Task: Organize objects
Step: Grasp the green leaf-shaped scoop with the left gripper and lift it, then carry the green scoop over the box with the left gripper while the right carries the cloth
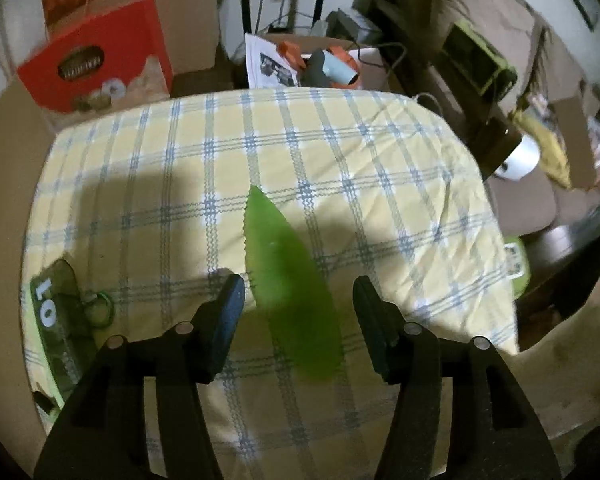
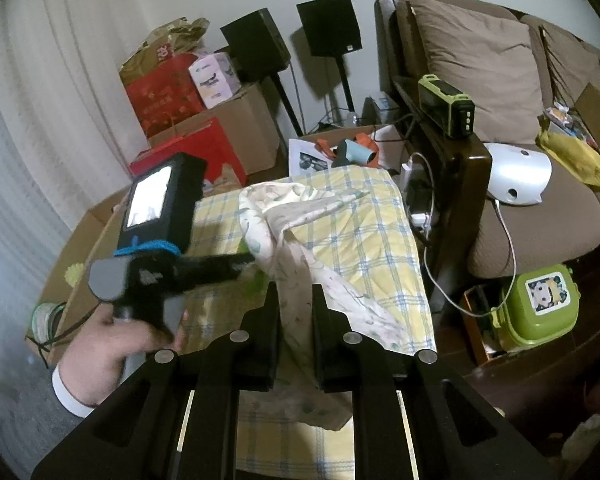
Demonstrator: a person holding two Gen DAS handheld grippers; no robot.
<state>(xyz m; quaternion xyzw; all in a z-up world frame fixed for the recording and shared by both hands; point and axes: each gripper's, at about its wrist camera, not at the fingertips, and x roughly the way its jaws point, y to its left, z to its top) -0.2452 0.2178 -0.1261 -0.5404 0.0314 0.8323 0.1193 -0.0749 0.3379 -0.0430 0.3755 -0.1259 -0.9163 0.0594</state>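
Looking down from the left wrist cam, the left gripper (image 1: 298, 304) has its fingers apart over a yellow cloth with blue plaid lines (image 1: 340, 152). Between them lies a flat translucent green plastic leaf-shaped piece with a serrated edge (image 1: 284, 280), not touched by either pad as far as I can tell. Its long axis runs away from the camera: the pointed tip is toward the far edge of the cloth, leaning slightly left, and the broad rounded end sits nearest the gripper. It looks a bit blurred, so I can't say for sure whether it's lying flat on the cloth.

At the left edge of the cloth there's a green package with white "LO" lettering (image 1: 50, 312).

From the right wrist cam, the right gripper (image 2: 295, 300) is clamped on a pale floral-print fabric (image 2: 300, 240), which is bunched up and lifted off the plaid cloth. You can also see the person's left hand (image 2: 112, 344) gripping the black handle of the left gripper
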